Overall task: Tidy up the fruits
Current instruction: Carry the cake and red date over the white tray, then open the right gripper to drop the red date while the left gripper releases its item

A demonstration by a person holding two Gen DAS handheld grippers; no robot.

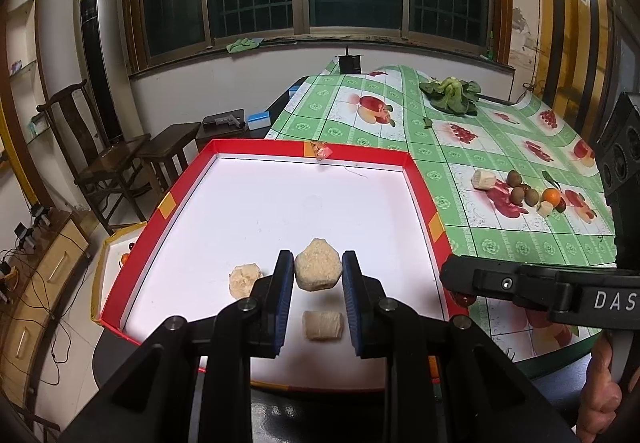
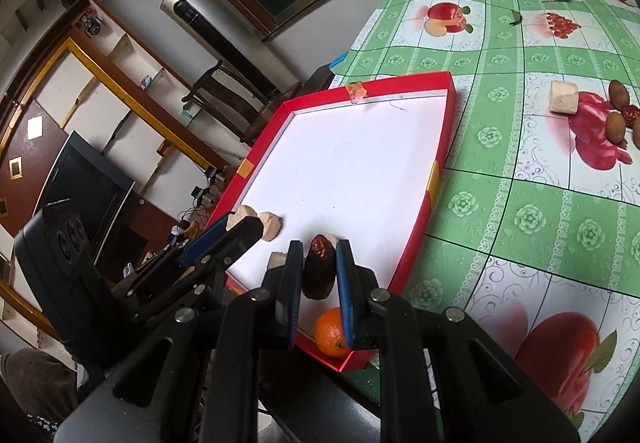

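A red-rimmed white tray lies at the table's left end. My left gripper is shut on a large beige peeled chunk just above the tray floor. Two smaller beige pieces lie in the tray, one to the left and one under the fingers. My right gripper is shut on a dark red date over the tray's near right corner, above an orange lying there. On the cloth to the right lie a beige piece, kiwis and another orange.
The table has a green fruit-print cloth. Leafy greens lie at its far end beside a small black box. A second yellow-rimmed box sits low to the tray's left. Wooden chairs stand beyond the tray.
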